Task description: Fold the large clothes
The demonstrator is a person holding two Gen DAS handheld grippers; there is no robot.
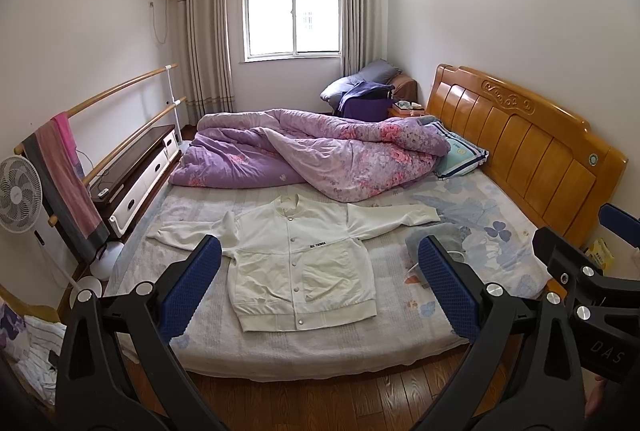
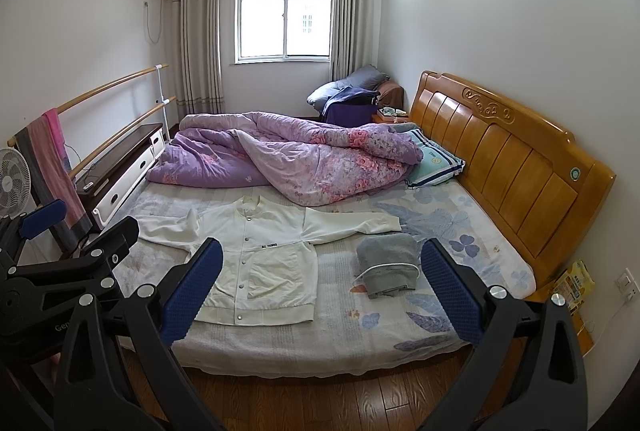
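Note:
A white snap-button jacket (image 1: 296,255) lies flat, front up, on the bed (image 1: 320,343), sleeves spread to both sides; the left sleeve is partly folded back. It also shows in the right wrist view (image 2: 260,263). My left gripper (image 1: 320,283) is open and empty, held above the floor in front of the bed's near edge. My right gripper (image 2: 322,287) is open and empty, beside the left one. The right gripper shows at the right edge of the left wrist view (image 1: 576,243). The left gripper shows at the left edge of the right wrist view (image 2: 84,227).
A folded grey garment (image 2: 386,265) with a white cord lies right of the jacket. A purple floral quilt (image 1: 316,151) is bunched at the far side, with a pillow (image 1: 460,155) by the wooden headboard (image 1: 520,151). A fan (image 1: 20,199) and TV cabinet (image 1: 136,171) stand left. Wooden floor (image 1: 320,403) lies below.

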